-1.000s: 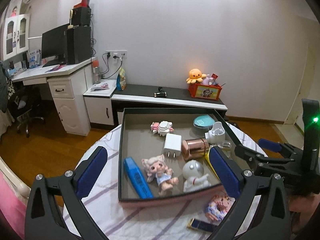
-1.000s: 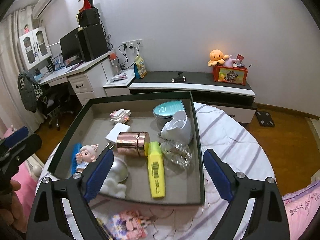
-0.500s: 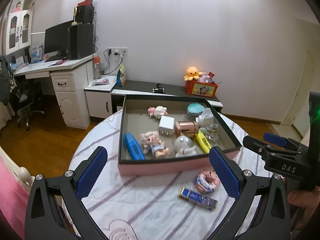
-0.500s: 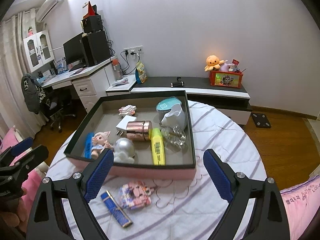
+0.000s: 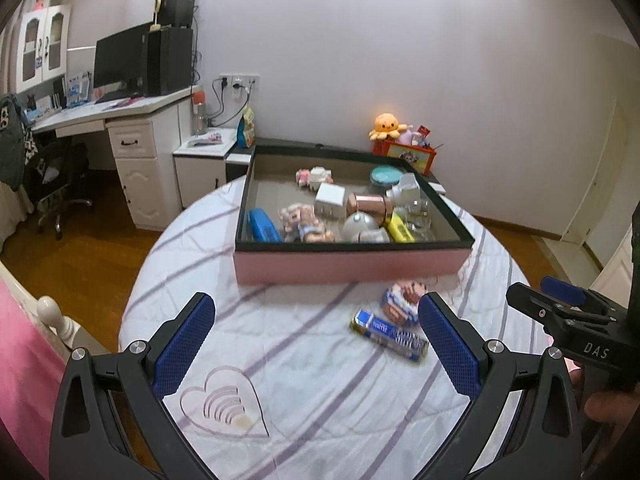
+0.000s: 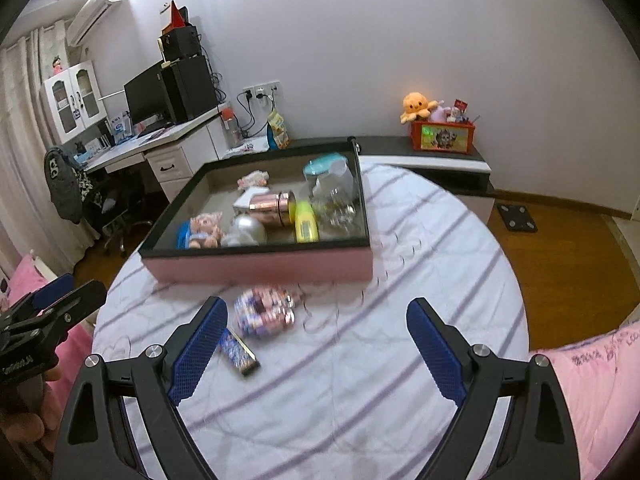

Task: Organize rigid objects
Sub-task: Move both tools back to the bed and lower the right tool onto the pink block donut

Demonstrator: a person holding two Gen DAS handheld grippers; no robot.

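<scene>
Left wrist view: the left gripper (image 5: 316,344) stands released, blue pads wide apart with nothing between them; compared with a second ago it has drawn back from over the pink-sided, black-rimmed shallow cardboard box (image 5: 348,266), so the box front wall and the striped white tablecloth (image 5: 224,320) now fill the foreground; a flat blue-and-gold rectangular packet (image 5: 390,335) and a small pink-and-blue block toy (image 5: 402,306) lie on the cloth in front of the box, not yet sorted.

Right wrist view: the right gripper (image 6: 316,354) is likewise released and empty; it has retreated in the same way; the packet (image 6: 239,351) sits just beside its left pad, the block toy (image 6: 265,311) just beyond it.

Judgement: both tools are repositioning to collect these two remaining items.
</scene>
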